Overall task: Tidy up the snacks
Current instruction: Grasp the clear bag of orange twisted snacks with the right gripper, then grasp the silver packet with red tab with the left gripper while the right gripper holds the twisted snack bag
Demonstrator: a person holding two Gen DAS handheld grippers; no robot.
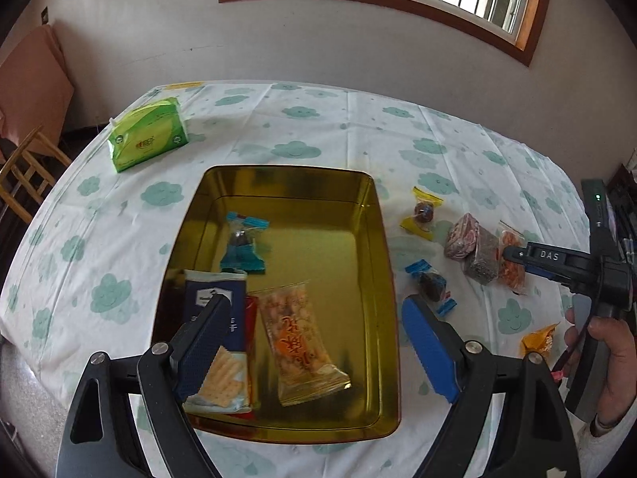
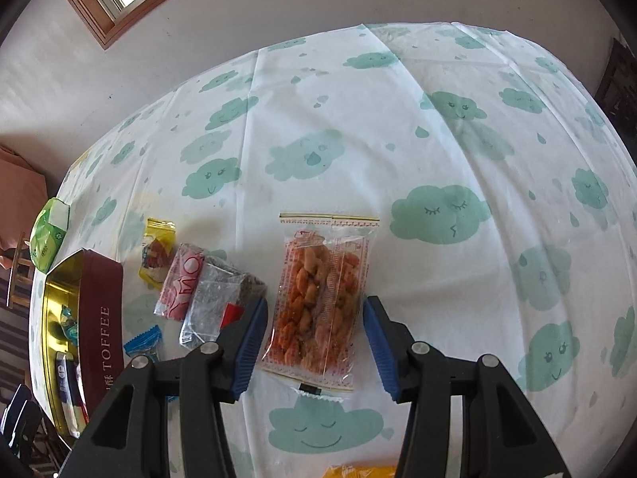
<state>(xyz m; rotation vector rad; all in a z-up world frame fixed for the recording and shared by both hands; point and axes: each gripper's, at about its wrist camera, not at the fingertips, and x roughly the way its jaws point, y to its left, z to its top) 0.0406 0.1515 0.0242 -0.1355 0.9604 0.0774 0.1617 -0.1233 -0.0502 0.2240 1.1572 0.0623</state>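
Snacks sit loose right of the gold tin [image 2: 101, 302] marked "TOFFEE". Right gripper [image 2: 314, 342] straddles the orange snack bag [image 2: 322, 302], pads not quite touching it. Left gripper [image 1: 314, 342] hangs wide over the tin, empty. Grey packet [image 2: 215, 302] crowds the bag.

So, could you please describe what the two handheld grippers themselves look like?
Both the left gripper and the right gripper have black angular frames with silver pivot bolts and ribbed blue finger pads. Seen from the left wrist, the right one carries white "DAS" lettering and a small green light.
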